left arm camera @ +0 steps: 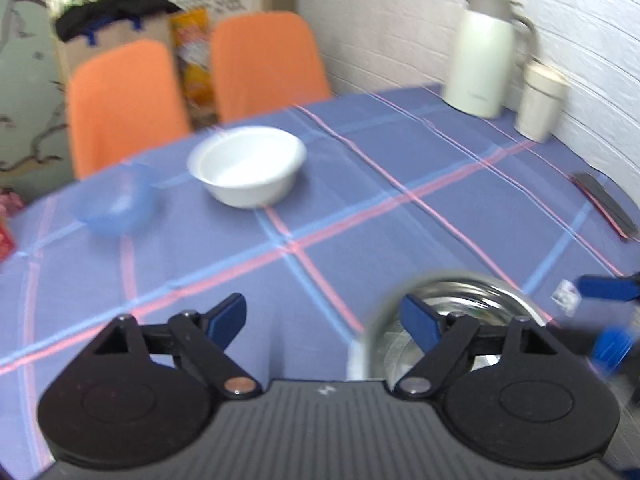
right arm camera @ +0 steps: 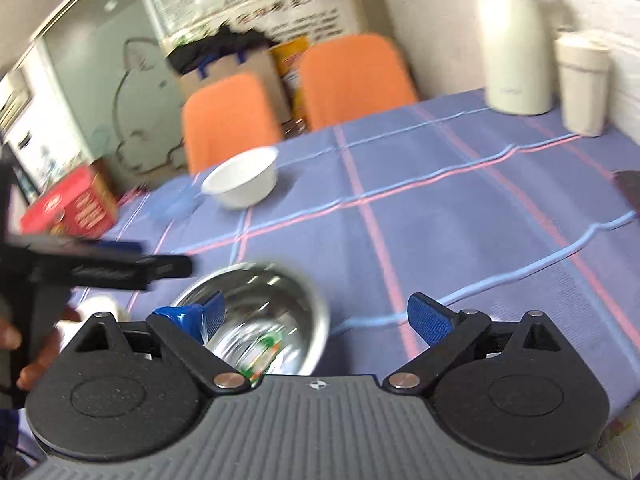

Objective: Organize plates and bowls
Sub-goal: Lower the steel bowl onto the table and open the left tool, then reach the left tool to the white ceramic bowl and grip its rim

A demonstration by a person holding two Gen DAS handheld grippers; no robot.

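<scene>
Left wrist view: left claw is hanging open and empty beside the shiny round steel bowl; right claw is likewise gaping. White ceramic bowl and translucent blue plastic bowl are sitting apart on the plaid-clothed counter, so stacking is judged barely begun.

- White bowl: upright and empty, on the desk's far side.
- Blue translucent bowl: smaller, upright, just left of the white one (blurred in both views).
- Steel bowl: shiny, upright, at the near edge, well apart from both.
</scene>
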